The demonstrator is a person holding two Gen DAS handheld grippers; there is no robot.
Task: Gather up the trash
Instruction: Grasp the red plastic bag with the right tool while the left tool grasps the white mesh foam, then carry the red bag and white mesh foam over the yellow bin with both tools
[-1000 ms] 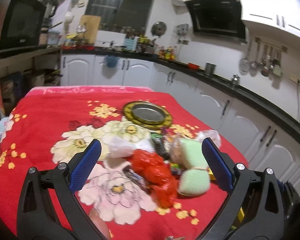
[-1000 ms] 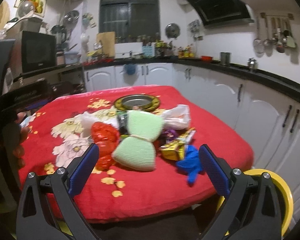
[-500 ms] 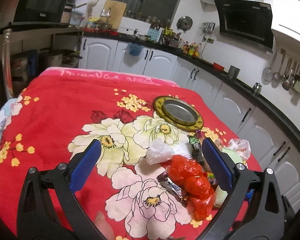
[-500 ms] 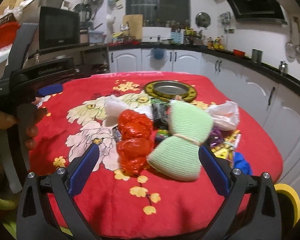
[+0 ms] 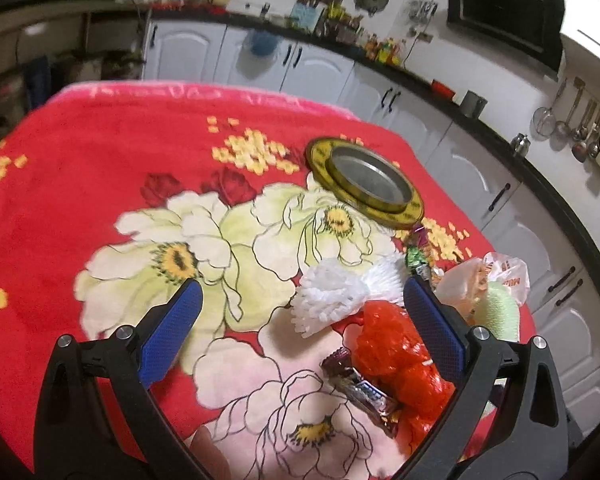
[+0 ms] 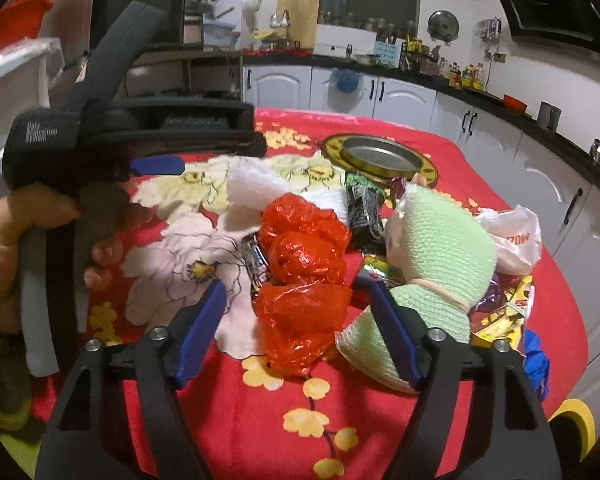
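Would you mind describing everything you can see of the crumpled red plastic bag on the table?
The red plastic bag is thin, glossy, translucent film, crumpled into several bunched lobes. It lies on the flowered red blanket in the middle of the trash pile, between the open fingers of the right gripper, which do not yet touch it. The green knitted bundle sits on one side and a white foam net beyond it. A candy bar wrapper lies against it, as the left wrist view shows.

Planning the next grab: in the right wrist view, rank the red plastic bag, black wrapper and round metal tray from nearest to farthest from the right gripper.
1. Red plastic bag, between the right gripper's fingers.
2. Black wrapper, behind the bag, slightly right.
3. Round metal tray, farthest back on the table.
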